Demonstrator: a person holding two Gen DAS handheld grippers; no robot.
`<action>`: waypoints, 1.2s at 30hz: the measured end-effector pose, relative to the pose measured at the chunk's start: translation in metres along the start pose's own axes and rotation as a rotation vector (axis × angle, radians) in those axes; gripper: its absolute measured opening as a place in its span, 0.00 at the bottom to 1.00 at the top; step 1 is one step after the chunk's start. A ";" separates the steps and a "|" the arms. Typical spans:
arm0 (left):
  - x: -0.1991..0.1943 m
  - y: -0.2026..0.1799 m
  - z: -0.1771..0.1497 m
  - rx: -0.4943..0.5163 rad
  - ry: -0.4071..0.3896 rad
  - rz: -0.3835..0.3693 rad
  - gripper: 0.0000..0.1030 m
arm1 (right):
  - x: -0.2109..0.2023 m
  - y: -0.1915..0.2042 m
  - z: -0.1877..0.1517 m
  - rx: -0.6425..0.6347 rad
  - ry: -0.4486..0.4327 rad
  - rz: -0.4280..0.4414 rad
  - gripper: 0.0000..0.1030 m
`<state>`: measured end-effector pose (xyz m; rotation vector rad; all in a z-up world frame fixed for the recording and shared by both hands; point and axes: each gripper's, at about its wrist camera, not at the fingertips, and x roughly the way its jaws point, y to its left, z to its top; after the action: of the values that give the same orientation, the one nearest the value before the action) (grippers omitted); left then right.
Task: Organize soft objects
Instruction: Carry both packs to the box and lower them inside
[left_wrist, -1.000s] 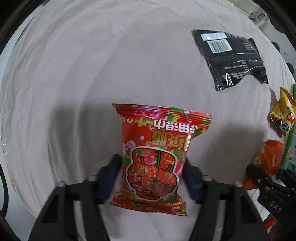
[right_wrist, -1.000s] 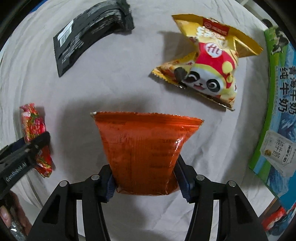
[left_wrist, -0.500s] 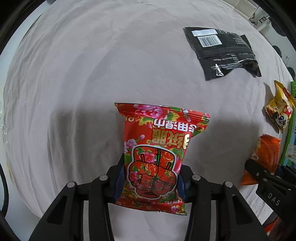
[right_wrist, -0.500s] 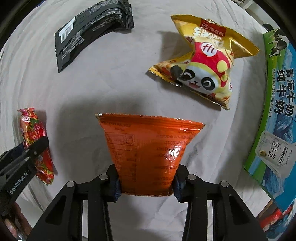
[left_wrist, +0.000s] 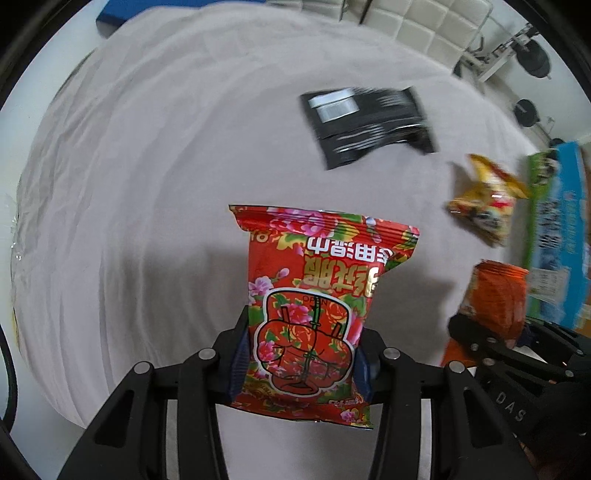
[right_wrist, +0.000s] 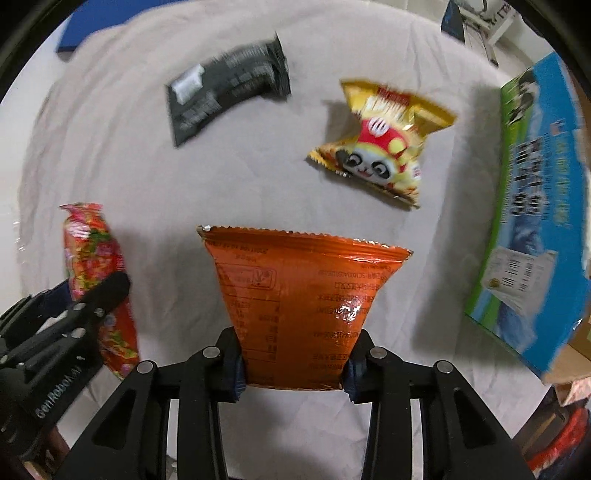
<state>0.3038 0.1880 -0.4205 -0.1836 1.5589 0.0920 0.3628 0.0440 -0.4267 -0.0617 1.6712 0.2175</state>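
Step in hand looks like carry w/ both tools loaded: left gripper (left_wrist: 301, 363) is clamped on the red floral packet (left_wrist: 316, 295), held up above the cloth (left_wrist: 155, 177), and to the right of that packet the right gripper (right_wrist: 293, 363) is clamped on the orange packet (right_wrist: 299, 302). Next move prob. needs a place for both, maybe near the blue-green carton (right_wrist: 532, 221) further right, w/o squeezing harder. Black packet (right_wrist: 225, 88) and panda packet (right_wrist: 384, 147) lie on the wrinkled pale cloth beyond the floral packet; white padded furniture at the back.

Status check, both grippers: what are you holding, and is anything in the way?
Left gripper shut on red floral packet. Right gripper shut on orange packet. Black packet and panda packet lie on the cloth ahead, apart from both.
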 end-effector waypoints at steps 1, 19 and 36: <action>-0.007 -0.003 -0.003 0.004 -0.010 -0.008 0.41 | -0.013 -0.003 -0.005 -0.009 -0.021 0.007 0.40; -0.177 -0.132 -0.032 0.224 -0.275 -0.196 0.41 | -0.186 -0.145 -0.114 0.159 -0.301 0.108 0.40; -0.187 -0.318 -0.012 0.443 -0.247 -0.338 0.41 | -0.212 -0.336 -0.146 0.389 -0.361 -0.002 0.40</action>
<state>0.3455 -0.1158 -0.2147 -0.0791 1.2488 -0.4770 0.3004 -0.3298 -0.2386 0.2549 1.3276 -0.0979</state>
